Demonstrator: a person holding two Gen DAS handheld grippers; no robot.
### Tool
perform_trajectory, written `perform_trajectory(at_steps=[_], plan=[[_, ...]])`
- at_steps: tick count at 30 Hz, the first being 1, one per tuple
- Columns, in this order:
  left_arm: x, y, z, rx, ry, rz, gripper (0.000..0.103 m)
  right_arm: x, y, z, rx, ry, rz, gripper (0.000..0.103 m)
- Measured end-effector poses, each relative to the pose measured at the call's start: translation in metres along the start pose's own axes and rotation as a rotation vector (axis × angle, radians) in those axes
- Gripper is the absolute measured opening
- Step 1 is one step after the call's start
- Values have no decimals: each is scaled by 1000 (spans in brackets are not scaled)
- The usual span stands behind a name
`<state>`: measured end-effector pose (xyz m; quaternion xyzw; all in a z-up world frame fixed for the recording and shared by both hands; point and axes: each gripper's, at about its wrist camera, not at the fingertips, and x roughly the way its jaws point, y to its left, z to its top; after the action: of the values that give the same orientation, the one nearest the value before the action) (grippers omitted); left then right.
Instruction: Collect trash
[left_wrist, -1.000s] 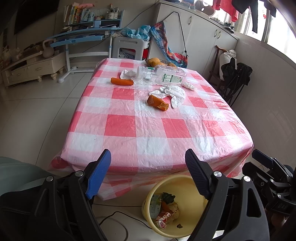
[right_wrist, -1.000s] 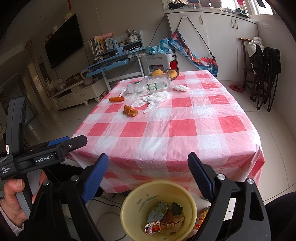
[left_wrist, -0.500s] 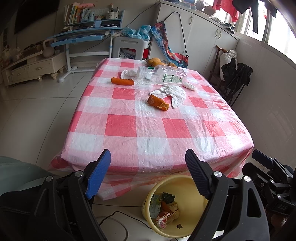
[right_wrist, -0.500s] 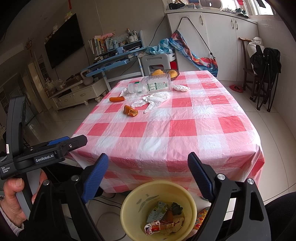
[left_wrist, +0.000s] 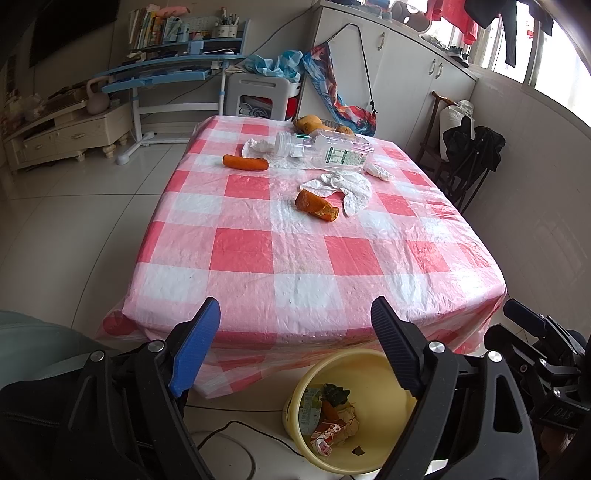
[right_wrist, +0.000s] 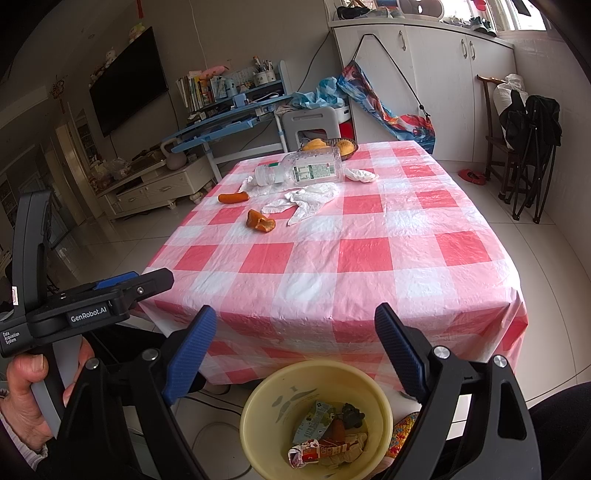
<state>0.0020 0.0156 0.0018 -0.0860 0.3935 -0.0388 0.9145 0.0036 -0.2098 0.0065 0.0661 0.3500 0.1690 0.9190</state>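
Observation:
A table with a red-and-white checked cloth (left_wrist: 258, 251) (right_wrist: 365, 254) carries trash at its far end: a clear plastic bottle (left_wrist: 325, 151) (right_wrist: 301, 170) lying on its side, crumpled white tissues (left_wrist: 345, 186) (right_wrist: 306, 197), an orange peel piece (left_wrist: 316, 206) (right_wrist: 259, 221) and a carrot-like piece (left_wrist: 245, 162) (right_wrist: 232, 197). A yellow bin (left_wrist: 373, 413) (right_wrist: 314, 417) on the floor before the table holds wrappers. My left gripper (left_wrist: 295, 347) and right gripper (right_wrist: 295, 350) are open and empty, held above the bin, short of the table's near edge.
A bowl of orange fruit (right_wrist: 332, 146) stands at the table's far edge. A blue desk (left_wrist: 166, 74), a white stool (left_wrist: 258, 96) and cabinets are beyond. Folded black chairs (right_wrist: 528, 147) stand to the right. Cables lie on the floor near the bin.

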Motion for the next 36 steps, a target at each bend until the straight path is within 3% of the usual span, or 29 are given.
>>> perform_trajectory(at_steps=[36], plan=[[1,1,0,-1,1,1,83,0,1,0,-1,0,-2,84]])
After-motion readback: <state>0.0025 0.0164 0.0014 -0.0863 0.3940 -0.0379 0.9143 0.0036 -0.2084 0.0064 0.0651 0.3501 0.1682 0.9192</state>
